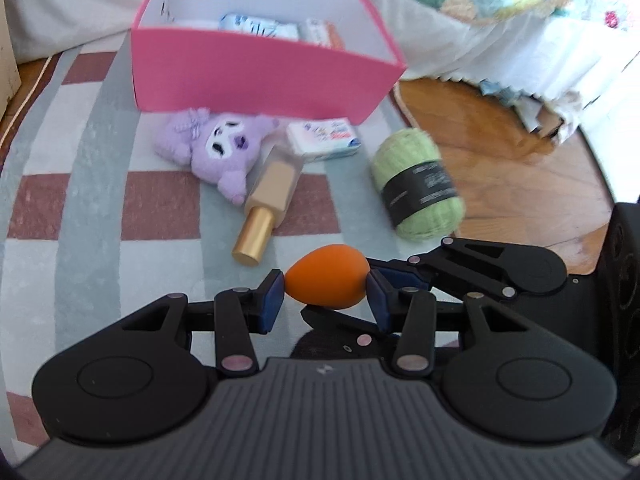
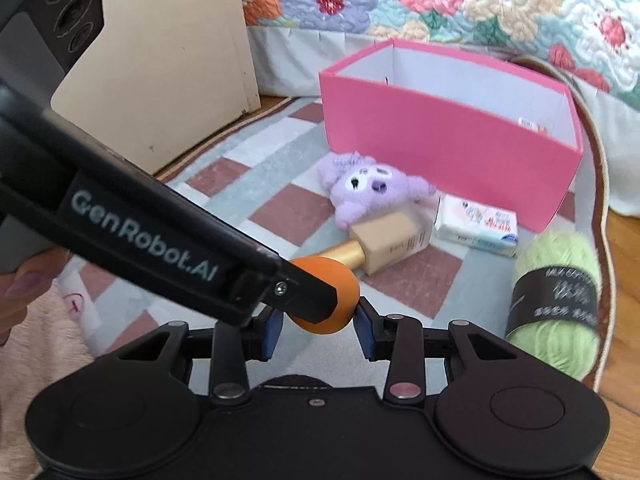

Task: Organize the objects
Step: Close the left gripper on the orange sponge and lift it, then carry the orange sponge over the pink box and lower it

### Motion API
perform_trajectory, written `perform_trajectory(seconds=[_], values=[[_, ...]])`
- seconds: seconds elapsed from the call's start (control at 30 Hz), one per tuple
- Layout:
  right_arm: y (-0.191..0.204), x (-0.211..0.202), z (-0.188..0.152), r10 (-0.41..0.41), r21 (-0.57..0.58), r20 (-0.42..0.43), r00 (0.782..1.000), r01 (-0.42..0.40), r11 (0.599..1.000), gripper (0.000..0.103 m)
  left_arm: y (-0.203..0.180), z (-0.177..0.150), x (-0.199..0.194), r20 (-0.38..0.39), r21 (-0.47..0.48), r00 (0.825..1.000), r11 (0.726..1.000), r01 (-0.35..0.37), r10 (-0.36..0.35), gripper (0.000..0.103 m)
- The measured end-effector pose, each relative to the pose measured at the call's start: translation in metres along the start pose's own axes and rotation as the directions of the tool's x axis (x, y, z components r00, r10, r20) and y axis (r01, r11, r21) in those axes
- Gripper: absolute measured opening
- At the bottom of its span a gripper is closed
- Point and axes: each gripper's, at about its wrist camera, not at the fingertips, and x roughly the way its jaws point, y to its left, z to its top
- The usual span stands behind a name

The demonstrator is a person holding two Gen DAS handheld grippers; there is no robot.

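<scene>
Left claw (image 1: 326, 294) and right claw (image 2: 319, 326) meet, pads touching same orange egg.

Orange sponge (image 2: 340, 300) half hidden — left claw (image 2: 304, 300) (black) covers it.

Orange sponge egg (image 1: 326, 280) – matt, smooth foam look. Pink box (image 1: 256, 76) – matt card, white paper-like inside. In front of the box: purple plush (image 1: 216, 148), fuzzy cloth; bottle (image 1: 268, 196), frosted body with satin gold metallic cap; soap pack (image 1: 324, 138), glossy wrap. Right of the box: green yarn (image 1: 416, 184), fuzzy, matt black paper band. Rug (image 1: 80, 200) woven; floor (image 1: 500, 152) glossy wood.
</scene>
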Motion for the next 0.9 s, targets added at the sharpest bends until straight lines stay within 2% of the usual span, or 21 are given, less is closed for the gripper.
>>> perform_trajectory(seconds=[0.13,0.23,0.33,0.43,0.77,0.9], values=[[0.002,-0.022,0.018,0.013,0.005,-0.001,1.0,-0.013,1.0,0.044,-0.006,0.006,-0.028,0.016,0.005,0.999,0.999,0.036,-0.036,0.044],[0.004,-0.04,0.036,0.035,-0.039,0.001,0.999,-0.035,0.999,0.044,-0.013,0.017,-0.051,0.01,-0.001,0.999,0.999,0.049,-0.049,0.044],[0.005,-0.056,0.054,0.051,-0.077,0.001,0.999,-0.051,0.996,0.044,-0.022,0.029,-0.07,0.02,0.013,0.998,0.999,0.052,-0.052,0.044],[0.003,-0.07,0.073,0.053,-0.068,0.008,0.999,-0.052,0.996,0.044,-0.03,0.043,-0.086,0.042,0.03,0.998,0.998,0.047,-0.049,0.044],[-0.017,-0.099,0.129,0.055,-0.039,0.066,0.996,-0.052,0.998,0.044,-0.047,0.104,-0.125,0.11,0.052,0.993,0.998,0.04,-0.045,0.044],[-0.028,-0.096,0.16,0.047,-0.024,0.043,0.998,-0.046,0.999,0.044,-0.047,0.134,-0.126,0.118,0.032,0.992,0.999,0.04,-0.043,0.044]])
